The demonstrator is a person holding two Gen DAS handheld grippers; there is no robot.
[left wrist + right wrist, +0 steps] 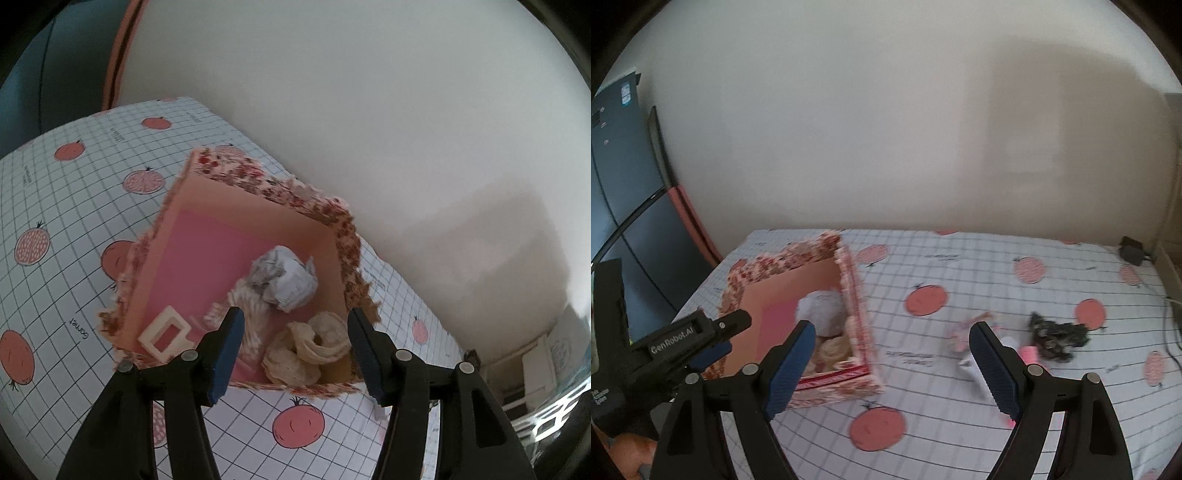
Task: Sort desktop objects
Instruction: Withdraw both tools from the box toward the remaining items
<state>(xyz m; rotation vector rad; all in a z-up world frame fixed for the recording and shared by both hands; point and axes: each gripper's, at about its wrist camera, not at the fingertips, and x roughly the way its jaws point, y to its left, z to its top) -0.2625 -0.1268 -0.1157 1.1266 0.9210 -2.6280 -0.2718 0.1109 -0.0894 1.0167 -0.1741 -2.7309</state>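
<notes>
My left gripper (295,332) hangs unclenched and empty above the floral-edged cardboard box (258,206) holding crumpled paper (284,277) and a cream clip (166,334). My right gripper (892,354) gapes wide, empty; the frilly black scrunchie (1054,334) lies just beyond its right finger on the gridded cloth (960,424).

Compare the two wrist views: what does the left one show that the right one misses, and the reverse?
Left wrist only: a cream rectangular hair clip and a crumpled paper ball lying inside the box.

Right wrist only: a black lacy scrunchie, small pink items beside it and a black adapter, all on the tablecloth outside the box; also the left tongs.

Both: the floral-trimmed pink box and the tomato-print grid tablecloth.
</notes>
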